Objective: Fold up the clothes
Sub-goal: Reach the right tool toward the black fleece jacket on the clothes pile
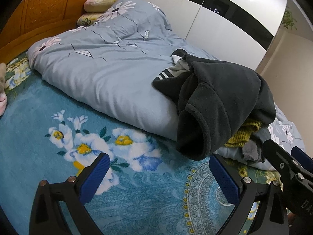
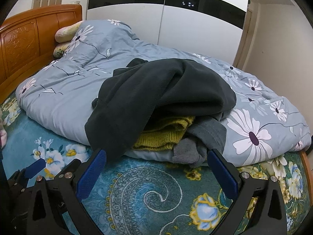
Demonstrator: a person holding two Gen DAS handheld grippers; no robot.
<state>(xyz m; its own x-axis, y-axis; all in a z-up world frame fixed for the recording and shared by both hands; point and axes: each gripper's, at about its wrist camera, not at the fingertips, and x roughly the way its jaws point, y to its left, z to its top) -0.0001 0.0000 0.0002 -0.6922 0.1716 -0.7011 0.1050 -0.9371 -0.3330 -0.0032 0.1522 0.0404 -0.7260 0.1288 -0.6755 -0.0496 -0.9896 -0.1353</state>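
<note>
On the bed, a teal floral plush blanket [image 2: 148,188] carries a folded pale blue flower-print quilt [image 1: 101,72], and against the quilt's near edge lies an unsorted heap of clothes: a dark charcoal fleece garment [image 2: 156,94] draped over a mustard-yellow knitted sweater [image 2: 162,135] and a grey knit piece [image 2: 197,143]. Judged step: the start, nothing folded or picked. The left gripper [image 1: 158,176] and right gripper [image 2: 156,174] hover before the heap, jaws fully spread and empty; next, seize the fleece's hanging edge and draw it onto the blanket.

Two near, downward-tilted wrist views, both on clothes pile [image 1: 225,101].
</note>
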